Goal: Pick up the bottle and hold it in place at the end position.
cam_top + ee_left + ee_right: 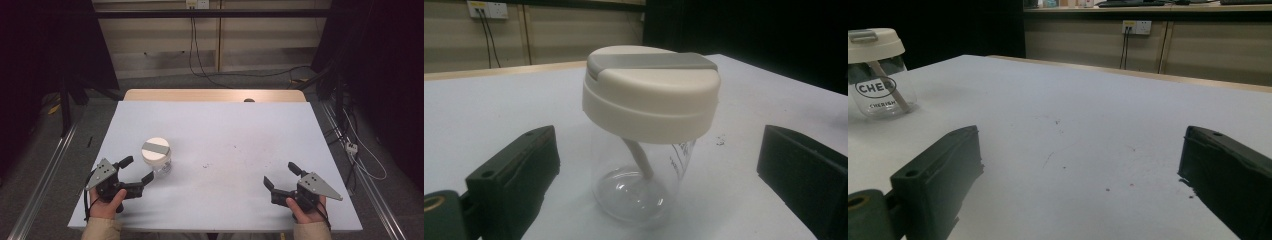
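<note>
Cup [644, 150] of clear glass or plastic, with a cream lid [651, 92] and a pale straw [640, 160] inside, stands just in front of the left gripper [136, 169]. In the left gripper view the two black jaws stand wide apart, one on each side of the cup, and they do not touch it; nothing is held between them. The cup is upright on the white table [240, 135], at the left part, near the person's edge. From the high view the lid has a grey strip [155, 147] across its top.

The right gripper [280, 174] rests low at the right part of the table, well apart from the cup. Its jaws are also wide and they hold nothing; between them there is bare table surface with some small dark specks [1108, 189]. In the right gripper view the cup [880, 80] stands far off at the left, with dark letters on its wall.

I judge the cup as light, because it looks empty except for the straw. Its wall is stiff but smooth, so it may slip, and it may crack if it is pressed too hard. The lid is wider than the body, so I think the best place to grip is the clear wall under the lid, with moderate force. Both hands [107, 202] hold the grippers from below.
</note>
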`<state>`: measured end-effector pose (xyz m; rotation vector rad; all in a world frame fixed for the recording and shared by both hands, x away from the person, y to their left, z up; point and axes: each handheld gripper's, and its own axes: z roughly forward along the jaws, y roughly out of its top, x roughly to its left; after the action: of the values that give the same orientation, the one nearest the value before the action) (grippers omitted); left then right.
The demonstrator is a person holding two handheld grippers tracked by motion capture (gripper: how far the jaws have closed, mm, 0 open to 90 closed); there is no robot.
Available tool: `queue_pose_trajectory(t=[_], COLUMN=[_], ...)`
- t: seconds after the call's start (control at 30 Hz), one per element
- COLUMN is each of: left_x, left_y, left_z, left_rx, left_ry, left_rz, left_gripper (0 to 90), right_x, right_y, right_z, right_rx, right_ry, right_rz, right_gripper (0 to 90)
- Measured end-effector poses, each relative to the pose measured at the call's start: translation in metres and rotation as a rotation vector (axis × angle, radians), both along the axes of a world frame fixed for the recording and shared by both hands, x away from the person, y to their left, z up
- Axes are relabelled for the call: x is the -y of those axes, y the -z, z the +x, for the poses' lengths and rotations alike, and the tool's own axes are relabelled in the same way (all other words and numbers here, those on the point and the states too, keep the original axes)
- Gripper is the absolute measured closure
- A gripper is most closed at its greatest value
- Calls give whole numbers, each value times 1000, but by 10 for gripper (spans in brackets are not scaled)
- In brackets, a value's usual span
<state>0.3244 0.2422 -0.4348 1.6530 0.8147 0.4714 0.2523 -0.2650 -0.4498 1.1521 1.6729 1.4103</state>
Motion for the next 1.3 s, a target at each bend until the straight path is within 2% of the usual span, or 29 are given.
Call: queue_pose_trajectory(t=[0.17,0.37,0.53,0.63,0.8,0.93,1.0,1.3], left_x=[0,3,6,12,19,22,24,34], left_y=[0,0,0,3,4,5,6,7], left_z=[0,1,1,3,9,11,14,22], left_rx=[-2,-15,-19,-40,-61,-61,-58,-58], left_ry=[-25,-29,-31,-37,-70,-74,-72,-92], left_rz=[-4,4,21,45,61,71,92,115], left_gripper=[28,28,29,29,34,35,35,39], right_x=[0,0,-1,-1,-1,-2,-2,0], right_y=[0,1,1,1,1,1,1,2], right_z=[1,2,2,2,3,3,3,4], right_rx=[1,0,-2,-1,-4,-4,-2,-5], right_ry=[-3,-2,-9,-8,1,-1,0,4], right_rz=[2,-2,-6,-4,-7,-11,-14,-10], right_gripper=[30,30,30,30,31,31,32,32])
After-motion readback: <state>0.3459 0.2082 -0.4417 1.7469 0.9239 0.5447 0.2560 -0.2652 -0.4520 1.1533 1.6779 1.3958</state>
